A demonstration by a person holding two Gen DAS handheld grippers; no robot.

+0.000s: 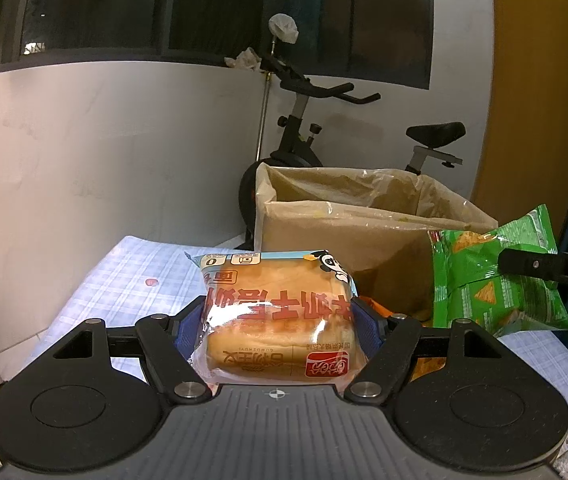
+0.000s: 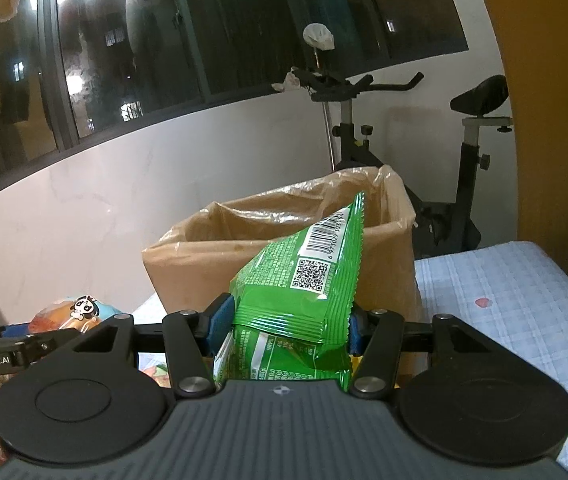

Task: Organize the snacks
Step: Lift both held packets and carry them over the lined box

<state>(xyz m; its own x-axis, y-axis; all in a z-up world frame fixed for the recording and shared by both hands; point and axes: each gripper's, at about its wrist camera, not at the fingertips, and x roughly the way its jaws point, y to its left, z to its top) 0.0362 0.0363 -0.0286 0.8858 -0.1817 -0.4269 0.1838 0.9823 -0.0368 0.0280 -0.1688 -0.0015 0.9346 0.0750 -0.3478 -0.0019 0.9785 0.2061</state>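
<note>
Now the left gripper (image 1: pixel 280 328) has its jaws clamped on the bread pack (image 1: pixel 278 320) and the right gripper (image 2: pixel 289 326) pinches the green chip bag (image 2: pixel 303 280), both short of the lined box (image 2: pixel 284 248) at twelve o'clock, where slick film could slip free.

White wall (image 1: pixel 104 140) under dark night windows (image 1: pixel 212 4) — black exercise bike (image 1: pixel 303 136) beside an orange panel (image 1: pixel 531 80).

Both mounted low behind the jaws, looking forward over the desk (image 1: pixel 124 276) toward the lined cardboard box (image 1: pixel 347 236), close up. Shared across views: box (image 2: pixel 268 256), exercise bike (image 1: pixel 303 136) (image 2: pixel 467 160), window wall, each other's held packet.
</note>
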